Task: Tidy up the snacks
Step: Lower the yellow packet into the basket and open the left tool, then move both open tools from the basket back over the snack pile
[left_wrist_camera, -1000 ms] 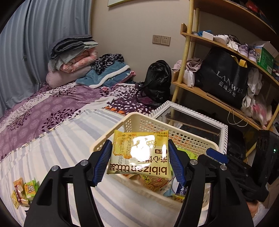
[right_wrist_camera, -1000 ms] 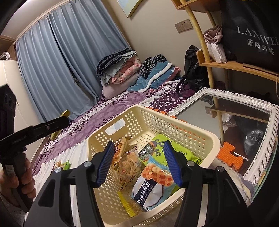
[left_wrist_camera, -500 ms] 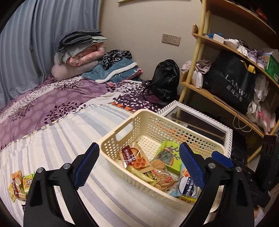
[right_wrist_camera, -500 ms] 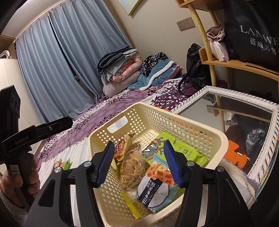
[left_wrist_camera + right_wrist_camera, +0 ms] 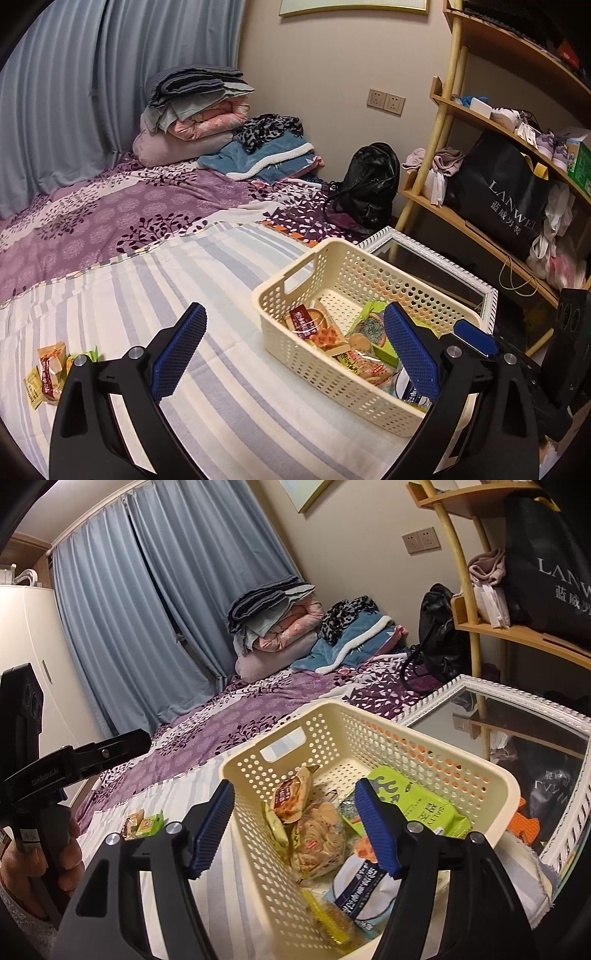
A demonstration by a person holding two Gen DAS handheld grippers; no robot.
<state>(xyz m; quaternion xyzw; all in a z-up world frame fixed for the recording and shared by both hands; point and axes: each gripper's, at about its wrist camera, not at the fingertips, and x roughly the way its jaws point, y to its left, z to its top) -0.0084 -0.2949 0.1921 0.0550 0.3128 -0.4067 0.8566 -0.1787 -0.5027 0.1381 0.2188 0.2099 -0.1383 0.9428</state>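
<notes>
The left gripper [image 5: 295, 354] has just opened, empty; its packet now lies in the basket [image 5: 332, 254]. The right gripper [image 5: 295, 827] has also been opening, empty. Loose snacks [image 5: 48, 365] remain.

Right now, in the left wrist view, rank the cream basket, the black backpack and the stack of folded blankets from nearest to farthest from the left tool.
1. Cream basket: right beside the left tool, on the striped sheet.
2. Black backpack: beyond the basket, by the shelf post.
3. Folded blankets: farthest, against the back wall, left.
</notes>
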